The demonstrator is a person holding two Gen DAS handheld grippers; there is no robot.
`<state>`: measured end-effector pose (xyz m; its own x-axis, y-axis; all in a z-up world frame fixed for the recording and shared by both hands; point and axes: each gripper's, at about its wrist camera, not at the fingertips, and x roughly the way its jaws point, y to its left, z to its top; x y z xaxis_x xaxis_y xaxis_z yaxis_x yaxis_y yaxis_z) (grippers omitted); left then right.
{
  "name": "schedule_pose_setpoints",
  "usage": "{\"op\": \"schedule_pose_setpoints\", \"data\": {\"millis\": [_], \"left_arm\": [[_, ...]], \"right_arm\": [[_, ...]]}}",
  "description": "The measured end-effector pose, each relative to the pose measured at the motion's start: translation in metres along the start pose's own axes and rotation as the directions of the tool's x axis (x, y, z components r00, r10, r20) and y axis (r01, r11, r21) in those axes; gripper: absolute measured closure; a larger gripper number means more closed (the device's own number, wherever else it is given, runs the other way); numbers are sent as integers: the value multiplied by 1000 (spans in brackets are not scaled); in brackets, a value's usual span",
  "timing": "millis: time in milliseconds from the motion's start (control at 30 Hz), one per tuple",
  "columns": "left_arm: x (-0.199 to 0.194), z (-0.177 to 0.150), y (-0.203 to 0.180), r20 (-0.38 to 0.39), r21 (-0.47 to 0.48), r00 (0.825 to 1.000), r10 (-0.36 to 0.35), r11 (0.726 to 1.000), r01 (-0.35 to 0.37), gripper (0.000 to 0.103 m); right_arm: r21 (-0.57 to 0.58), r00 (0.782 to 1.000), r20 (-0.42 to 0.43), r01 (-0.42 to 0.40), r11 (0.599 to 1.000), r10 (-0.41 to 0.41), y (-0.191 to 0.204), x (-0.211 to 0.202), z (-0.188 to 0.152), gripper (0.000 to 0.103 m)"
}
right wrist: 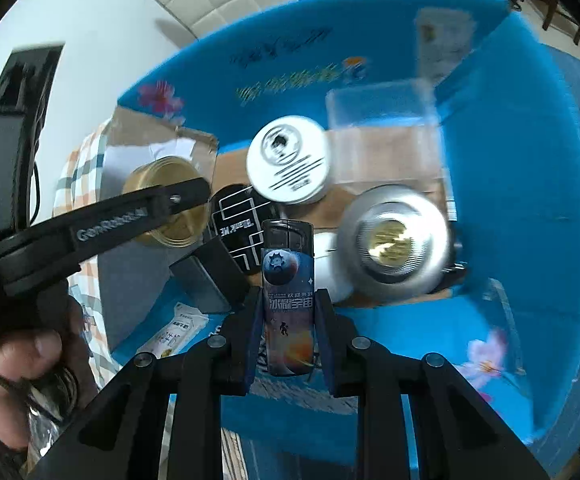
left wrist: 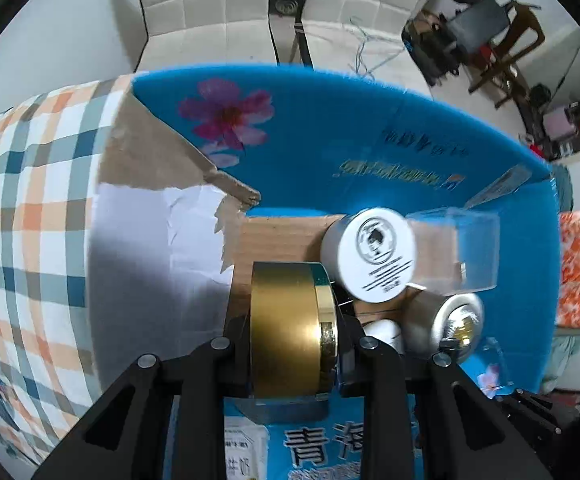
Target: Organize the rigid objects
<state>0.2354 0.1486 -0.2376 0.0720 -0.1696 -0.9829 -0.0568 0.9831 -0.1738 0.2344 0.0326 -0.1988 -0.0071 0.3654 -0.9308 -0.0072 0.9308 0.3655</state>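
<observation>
The left gripper [left wrist: 294, 344] is clamped on a round gold tin [left wrist: 290, 328], turned on its edge, w/ one finger on each flat side. It hangs over the near-left part of the blue box [left wrist: 370, 152], just above the brown cardboard floor [left wrist: 273, 236]. In the right wrist view the same gold tin [right wrist: 169, 196] shows at the left of the box, w/ the black arm of the left gripper [right wrist: 185, 196] across it & a person's hand [right wrist: 21, 364] on the handle at the lower left.

The right gripper [right wrist: 287, 320] squeezes a tall thin can [right wrist: 287, 300] w/ a space picture on it — a blue planet up top, a tiny astronaut lower down. The can stands up between the two fingers, over the near side of the box.

Inside the box: a white round jar [right wrist: 287, 160] lies w/ its printed lid facing up, a silver tin [right wrist: 394, 240] w/ a gold middle sits to its right, & a black round tin [right wrist: 241, 228] w/ white lines lies just left of the can. A clear plastic box [right wrist: 382, 136] sits at the back right — blurry. A small white thing shows between the can & the silver tin; I can't tell what it is.

A checked cloth [left wrist: 29, 208] lies to the left of the box.
</observation>
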Motion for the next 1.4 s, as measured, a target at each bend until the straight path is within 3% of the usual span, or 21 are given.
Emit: {"op": "schedule_pose_setpoints", "data": {"millis": [333, 500, 567, 667, 800, 900, 967, 1000, 1100, 1267, 1400], "left_arm": [[11, -2, 16, -37, -2, 999, 17, 1000, -17, 79], [5, -6, 23, -43, -21, 999, 1, 1000, -2, 70], [2, -9, 21, -59, -8, 998, 21, 1000, -21, 67], [-10, -12, 17, -40, 6, 999, 24, 1000, -24, 52], [-30, -21, 15, 3, 1, 999, 32, 999, -32, 10], [-45, -30, 21, 33, -11, 999, 32, 999, -32, 4], [-54, -37, 23, 53, -17, 998, 39, 999, -38, 4], [-60, -42, 26, 64, -23, 997, 45, 999, -44, 3], [-68, -50, 27, 77, -28, 996, 51, 998, -49, 0], [-75, -49, 19, 97, -25, 993, 71, 997, -69, 0], [-80, -50, 11, 106, -27, 991, 83, 996, -81, 0]], "right_arm": [[14, 996, -58, 68, 998, -67, 9, 50, 5, 75], [38, 993, -68, 99, 994, -96, 6, 60, 4, 74], [33, 990, -61, 130, 991, -128, 7, 58, 4, 69], [43, 983, -42, 179, 983, -177, 5, 45, 0, 60], [60, 980, -16, 199, 978, -198, 3, 28, -3, 56], [61, 969, 26, 242, 968, -244, -2, 10, -7, 53], [65, 963, 39, 262, 963, -265, -1, 3, -7, 48], [64, 960, 45, 274, 960, -277, -3, -1, -7, 38], [71, 951, 72, 297, 952, -302, -7, -11, -6, 20], [66, 941, 84, 323, 944, -327, -12, -24, -8, 12], [55, 934, 100, 339, 939, -343, -9, -31, -14, 11]]}}
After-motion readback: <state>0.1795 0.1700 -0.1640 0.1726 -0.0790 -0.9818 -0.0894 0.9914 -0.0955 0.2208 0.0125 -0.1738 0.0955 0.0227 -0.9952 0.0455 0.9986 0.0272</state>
